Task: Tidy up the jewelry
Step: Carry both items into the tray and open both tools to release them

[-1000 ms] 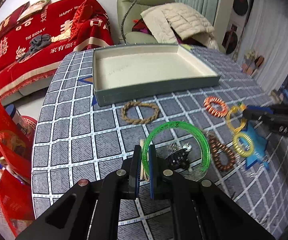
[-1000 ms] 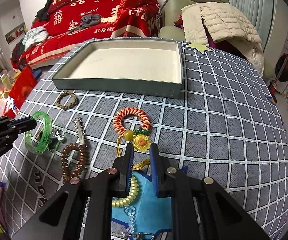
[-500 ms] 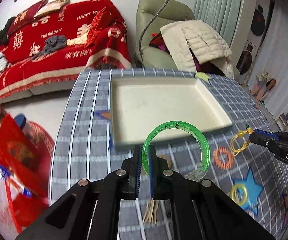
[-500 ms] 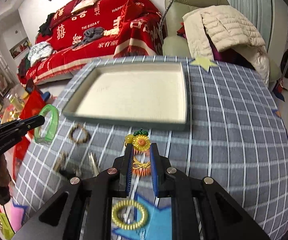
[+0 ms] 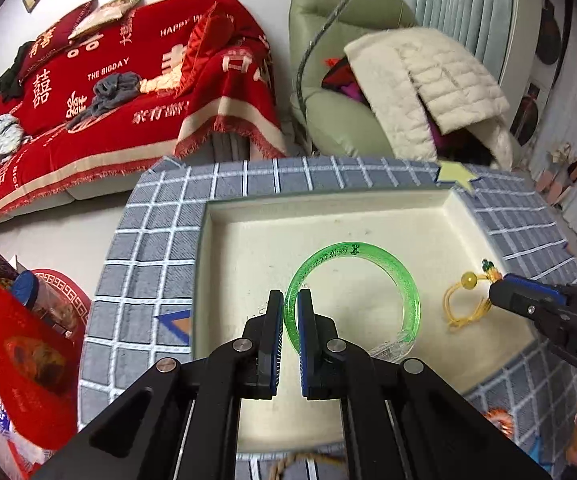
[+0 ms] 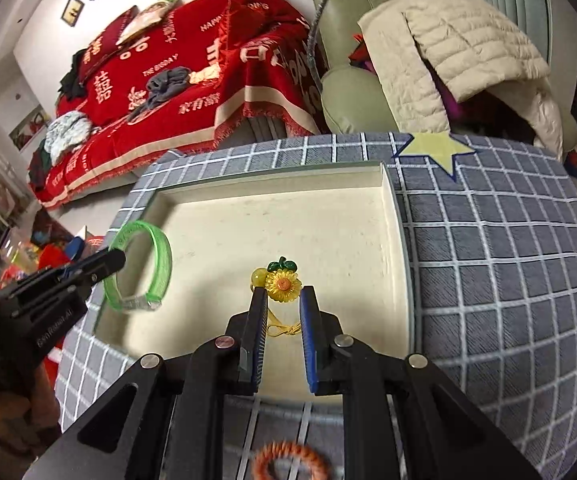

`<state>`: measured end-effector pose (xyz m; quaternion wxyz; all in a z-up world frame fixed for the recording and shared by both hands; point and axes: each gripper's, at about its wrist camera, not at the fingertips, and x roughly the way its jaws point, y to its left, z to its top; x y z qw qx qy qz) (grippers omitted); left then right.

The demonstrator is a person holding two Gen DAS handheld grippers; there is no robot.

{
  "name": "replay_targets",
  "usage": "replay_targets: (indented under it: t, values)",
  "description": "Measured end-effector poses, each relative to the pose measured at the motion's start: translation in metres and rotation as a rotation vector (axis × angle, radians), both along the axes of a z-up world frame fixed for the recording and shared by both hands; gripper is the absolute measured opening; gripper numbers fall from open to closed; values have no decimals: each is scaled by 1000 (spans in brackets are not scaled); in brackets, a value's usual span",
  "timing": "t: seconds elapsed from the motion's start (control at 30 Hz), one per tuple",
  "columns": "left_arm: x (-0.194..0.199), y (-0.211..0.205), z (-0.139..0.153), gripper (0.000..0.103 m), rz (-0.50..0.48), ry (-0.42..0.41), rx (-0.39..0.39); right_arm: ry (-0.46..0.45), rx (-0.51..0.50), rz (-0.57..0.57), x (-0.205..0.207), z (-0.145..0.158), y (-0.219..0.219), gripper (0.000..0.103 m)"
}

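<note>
Left gripper: clamped tight on the green bangle — the two pads pinch the ring's near-left arc, no gap showing either side of it. From the right wrist view the same gripper comes in from the left edge of the tray with the bangle standing on edge.

Green bangle: see-through plastic with dark lettering along its far arc, held over the tray's left half. Can't tell if its low end touches the tray floor.

Right gripper: fingers parted only as wide as the charm, and the sunflower charm sits right at the tips, pinched between them. A yellow bead and a green leaf sit just above the flower.

Sunflower charm cord: yellow loop hangs down from the tips onto the tray floor, toward the tray's right side.

Tray: shallow, cream inside, grey-green rim, on the checked grey tablecloth — both grippers are over it.

Orange braided bracelet: on the cloth, outside the tray's near edge, blurry.

Yellow star patch: on the cloth just beyond the tray's far right corner.

Background: red blanket sofa, green armchair with a white quilted jacket.
</note>
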<state>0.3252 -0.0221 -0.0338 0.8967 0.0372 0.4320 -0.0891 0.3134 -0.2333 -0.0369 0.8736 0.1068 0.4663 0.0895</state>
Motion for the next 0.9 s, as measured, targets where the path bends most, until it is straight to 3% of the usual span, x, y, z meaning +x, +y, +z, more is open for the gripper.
replay_targets:
  t: [0.27,0.5,0.6,0.67,0.77,0.8,0.87,0.9]
  values:
    - [14,-13,-32,28,8,33,82,59,-31,-37,20,-38,-7,18]
    - [16,-21,-47,28,25,50,168,66,-87,-30,18,-45,-4,22]
    - [14,-21,-44,29,32,37,180,54,-93,-10,16,-42,1,40]
    - [11,-20,-40,29,38,26,175,36,-97,-19,13,-37,2,63]
    - [6,-16,-29,29,39,0,152,7,-65,-26,5,-26,-1,63]
    - [3,-15,-25,32,39,-8,146,-3,-57,-33,2,-20,-3,64]
    - [-4,-11,-15,89,47,-29,128,-18,-52,-48,-5,-12,-6,70]
    - [-8,-9,-10,103,59,-51,121,-27,-45,-56,-10,-8,-8,71]
